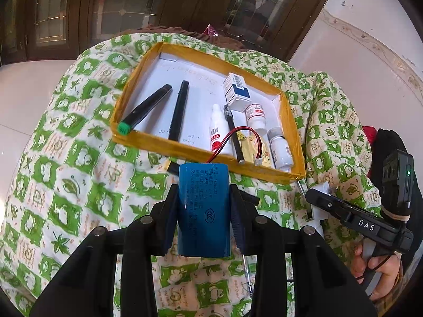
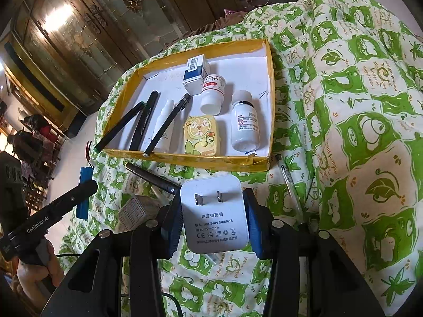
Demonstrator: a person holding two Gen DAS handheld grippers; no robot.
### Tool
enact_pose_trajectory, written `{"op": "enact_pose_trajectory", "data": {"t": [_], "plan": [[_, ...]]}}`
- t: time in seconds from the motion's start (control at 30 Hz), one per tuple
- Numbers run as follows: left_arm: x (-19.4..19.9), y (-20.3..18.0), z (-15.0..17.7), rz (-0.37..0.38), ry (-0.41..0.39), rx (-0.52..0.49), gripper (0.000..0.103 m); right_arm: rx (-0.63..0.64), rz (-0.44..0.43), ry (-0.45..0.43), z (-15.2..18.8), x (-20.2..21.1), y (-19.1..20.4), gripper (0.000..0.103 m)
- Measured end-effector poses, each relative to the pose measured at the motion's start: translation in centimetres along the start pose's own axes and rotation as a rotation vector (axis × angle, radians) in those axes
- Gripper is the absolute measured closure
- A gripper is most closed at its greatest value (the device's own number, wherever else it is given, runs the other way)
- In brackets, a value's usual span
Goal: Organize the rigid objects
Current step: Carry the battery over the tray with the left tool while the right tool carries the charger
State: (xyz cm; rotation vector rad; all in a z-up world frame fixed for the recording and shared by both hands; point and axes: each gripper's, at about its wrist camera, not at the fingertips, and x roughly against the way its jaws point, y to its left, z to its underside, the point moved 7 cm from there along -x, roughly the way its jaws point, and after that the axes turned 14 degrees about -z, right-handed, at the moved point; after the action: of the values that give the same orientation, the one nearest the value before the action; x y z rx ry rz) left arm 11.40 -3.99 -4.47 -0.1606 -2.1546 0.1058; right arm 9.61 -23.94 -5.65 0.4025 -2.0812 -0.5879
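My left gripper (image 1: pixel 204 192) is shut on a blue battery pack (image 1: pixel 203 211) with red and black wires, held just short of the near rim of the yellow-edged tray (image 1: pixel 185 150). My right gripper (image 2: pixel 213 200) is shut on a white power adapter (image 2: pixel 215 214), held in front of the tray's (image 2: pixel 190 159) near rim. The tray holds black pens (image 2: pixel 124 124), white bottles (image 2: pixel 244 121), a blue-white box (image 2: pixel 197 74) and a yellow case (image 2: pixel 202 134). The left gripper with the battery pack (image 2: pixel 83 195) also shows at the left of the right wrist view.
The tray lies on a green and white patterned cloth (image 2: pixel 357 132). On the cloth near the tray lie a black pen (image 2: pixel 150 178), a small grey box (image 2: pixel 134 211) and a clear thin pen (image 2: pixel 289 182). Wooden glass doors (image 1: pixel 119 8) stand behind.
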Motion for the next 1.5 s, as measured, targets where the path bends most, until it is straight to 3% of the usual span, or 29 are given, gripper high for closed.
{"op": "enact_pose_trajectory", "data": {"t": [0.8,1.5], "plan": [[-1.6,-1.8,-4.1,-0.039,-0.014,-0.073,0.07,-0.027,-0.021,-0.028,-1.3,0.2,-0.4,0.065],[-5.1,-3.8,-7.5,-0.081,0.011,-0.159,0.07,-0.08,-0.028,-0.095,-9.2,-1.5,0.1,0.065]]}}
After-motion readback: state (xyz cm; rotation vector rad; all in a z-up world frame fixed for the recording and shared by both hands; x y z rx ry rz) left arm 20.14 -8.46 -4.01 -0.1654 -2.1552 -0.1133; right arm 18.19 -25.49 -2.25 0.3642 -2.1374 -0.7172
